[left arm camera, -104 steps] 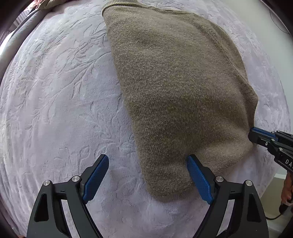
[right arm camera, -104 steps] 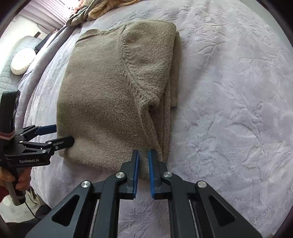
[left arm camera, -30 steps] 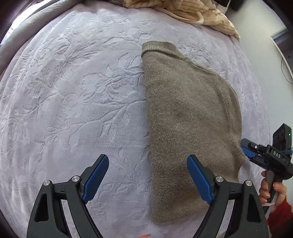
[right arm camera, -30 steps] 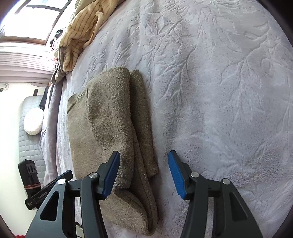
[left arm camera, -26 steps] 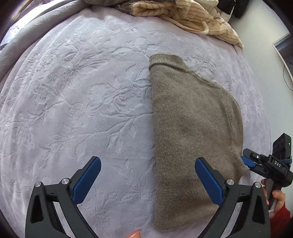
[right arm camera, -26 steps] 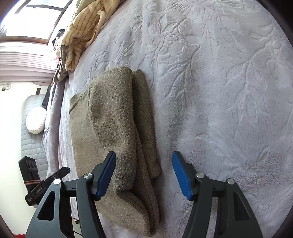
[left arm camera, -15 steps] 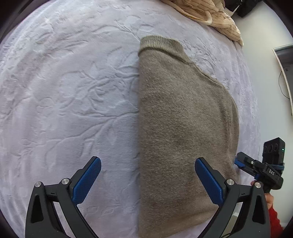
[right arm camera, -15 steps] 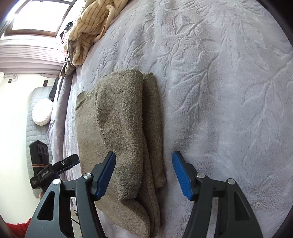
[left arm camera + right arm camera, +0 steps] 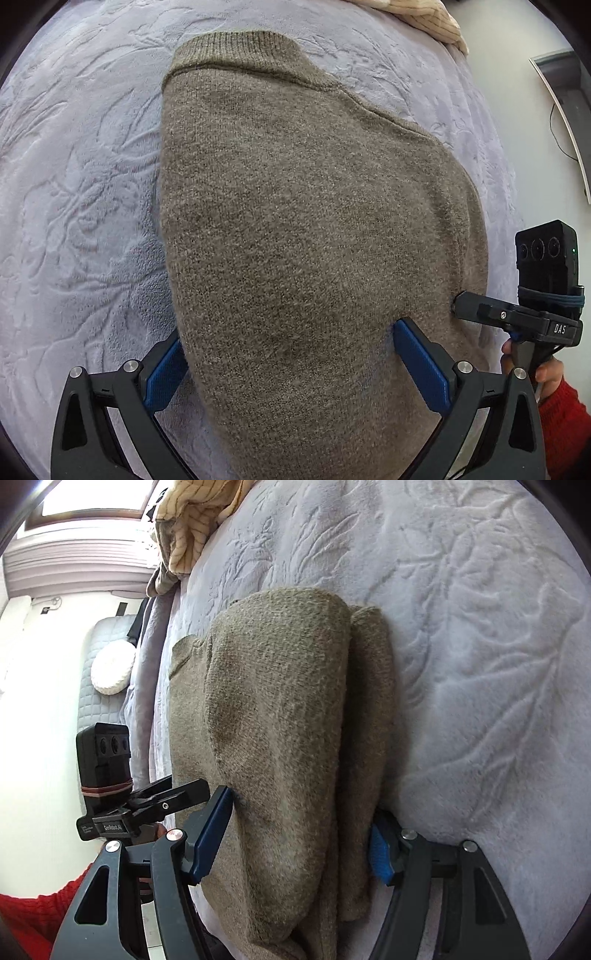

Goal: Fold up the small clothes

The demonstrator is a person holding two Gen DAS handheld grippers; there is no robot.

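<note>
A folded olive-brown knitted sweater (image 9: 314, 221) lies on a lavender embossed blanket (image 9: 74, 184), collar at the far end. My left gripper (image 9: 291, 358) stands wide open over the sweater's near end. One of its pads (image 9: 166, 373) sits at the sweater's left edge, and the other rests on top of the knit. In the right wrist view the sweater (image 9: 280, 709) shows a folded sleeve roll along its right side. My right gripper (image 9: 299, 838) straddles that side with its jaws opening. Its left pad (image 9: 212, 834) lies on the knit, and the right one is half hidden at the edge.
A cream striped garment (image 9: 188, 524) is heaped at the far end of the bed. A quilted grey seat with a white cushion (image 9: 110, 664) stands past the bed's left edge. A hand in a red sleeve (image 9: 561, 417) holds the right gripper. A white wall with a cable (image 9: 561, 129) is on the right.
Both grippers have come down and in onto the sweater's near end, which now fills both views. The left jaws have widened to straddle it. The right jaws have spread a little.
</note>
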